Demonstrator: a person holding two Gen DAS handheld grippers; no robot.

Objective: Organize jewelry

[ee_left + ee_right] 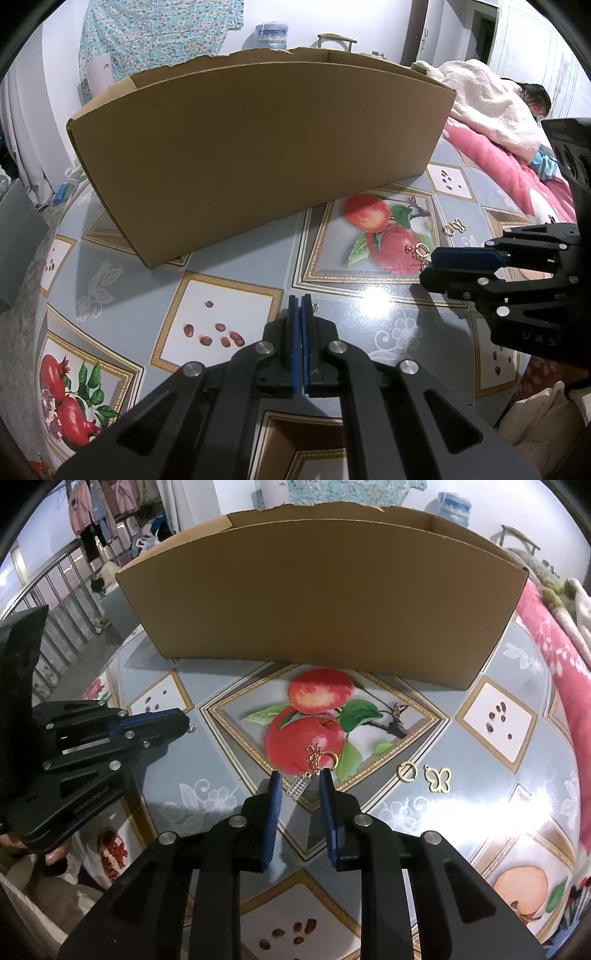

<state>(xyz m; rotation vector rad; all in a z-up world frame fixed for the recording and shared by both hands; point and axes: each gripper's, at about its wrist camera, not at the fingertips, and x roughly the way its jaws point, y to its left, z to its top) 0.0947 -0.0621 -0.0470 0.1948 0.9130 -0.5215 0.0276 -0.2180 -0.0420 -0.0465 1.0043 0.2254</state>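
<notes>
Little looks sorted so far, though the inside of the cardboard box [321,590] is hidden. In front of the box on the desk [424,812] lie an earring [314,766], a gold ring [407,769] and a butterfly charm [439,779]. The right gripper [300,786] has its fingers released, straddling the earring's pendant without pressing. The left gripper [300,308] is clenched; a small piece shows at its tip, perhaps held.

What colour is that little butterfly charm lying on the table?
Gold. The butterfly charm is an open outline, showing best in the right wrist view.
</notes>
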